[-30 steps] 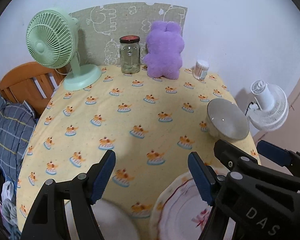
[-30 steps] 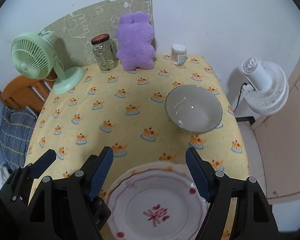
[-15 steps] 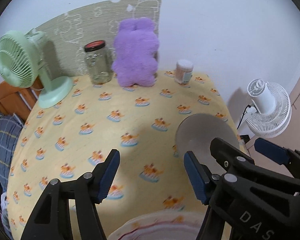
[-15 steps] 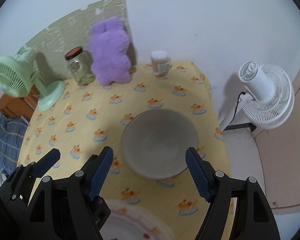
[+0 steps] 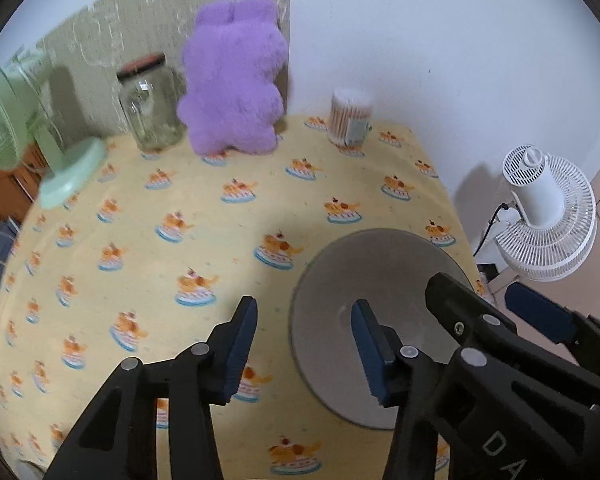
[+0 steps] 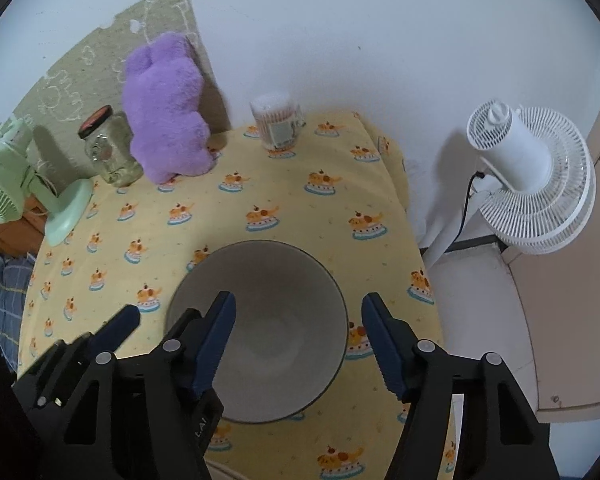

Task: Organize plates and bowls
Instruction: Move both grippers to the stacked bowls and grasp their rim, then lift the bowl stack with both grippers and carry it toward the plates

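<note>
A grey bowl (image 6: 276, 280) stands upright on the yellow tablecloth (image 6: 308, 216) near the table's right edge. My right gripper (image 6: 300, 340) hangs over it, its left finger inside the bowl and its right finger outside the right rim. Its jaws are closing and the pads are clear of the rim. My left gripper (image 5: 304, 344) straddles the bowl's (image 5: 380, 272) left rim, right finger inside and left finger outside. Its jaws are closing too, with a gap on both sides of the rim. Only a pale sliver of the plate (image 6: 220, 467) shows at the bottom edge.
Along the back wall stand a purple plush toy (image 6: 164, 112), a glass jar (image 6: 108, 152), a tub of cotton swabs (image 6: 278, 124) and a green desk fan (image 6: 4, 184). A white fan (image 6: 528, 176) stands on the floor past the table's right edge.
Both grippers moved forward from over the plate to over the bowl, and the plate slid out at the bottom. The left jaws narrowed a lot, the right ones slightly.
</note>
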The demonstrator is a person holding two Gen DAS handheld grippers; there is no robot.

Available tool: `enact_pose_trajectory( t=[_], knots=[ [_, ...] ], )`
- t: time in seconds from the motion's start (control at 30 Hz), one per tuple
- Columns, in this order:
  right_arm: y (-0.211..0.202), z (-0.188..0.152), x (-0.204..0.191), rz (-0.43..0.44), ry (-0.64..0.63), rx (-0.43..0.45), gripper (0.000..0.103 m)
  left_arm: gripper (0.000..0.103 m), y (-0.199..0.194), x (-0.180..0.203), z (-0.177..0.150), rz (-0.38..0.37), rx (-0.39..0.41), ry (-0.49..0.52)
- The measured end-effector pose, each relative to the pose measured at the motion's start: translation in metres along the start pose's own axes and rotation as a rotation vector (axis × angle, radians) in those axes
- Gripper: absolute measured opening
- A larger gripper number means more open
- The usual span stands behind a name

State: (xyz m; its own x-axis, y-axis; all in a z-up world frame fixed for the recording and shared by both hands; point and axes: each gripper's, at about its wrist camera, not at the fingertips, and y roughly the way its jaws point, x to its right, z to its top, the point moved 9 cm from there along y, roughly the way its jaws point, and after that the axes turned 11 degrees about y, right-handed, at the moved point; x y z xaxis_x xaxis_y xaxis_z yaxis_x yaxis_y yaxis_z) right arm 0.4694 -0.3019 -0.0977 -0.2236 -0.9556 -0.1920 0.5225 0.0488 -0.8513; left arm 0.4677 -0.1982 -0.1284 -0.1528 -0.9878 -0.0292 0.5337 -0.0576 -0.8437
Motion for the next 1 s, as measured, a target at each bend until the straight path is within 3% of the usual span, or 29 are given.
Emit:
enact_pose_trajectory(
  t=[0.17,0.37,1.0],
  knots=[
    [0.019,-0.002,0.009,-0.007,0.009,-0.03,0.046,0.035,0.018,0.005,-0.002,0.012,-0.03,0.004],
    [0.031,-0.002,0.013,-0.009,0.011,-0.037,0.034,0.029,0.028,0.008,-0.001,0.025,-0.038,0.024],
    [0.03,-0.006,0.016,-0.015,0.067,-0.077,0.032,0.027,0.018,0.007,-0.004,0.011,-0.068,0.022]
  ],
)
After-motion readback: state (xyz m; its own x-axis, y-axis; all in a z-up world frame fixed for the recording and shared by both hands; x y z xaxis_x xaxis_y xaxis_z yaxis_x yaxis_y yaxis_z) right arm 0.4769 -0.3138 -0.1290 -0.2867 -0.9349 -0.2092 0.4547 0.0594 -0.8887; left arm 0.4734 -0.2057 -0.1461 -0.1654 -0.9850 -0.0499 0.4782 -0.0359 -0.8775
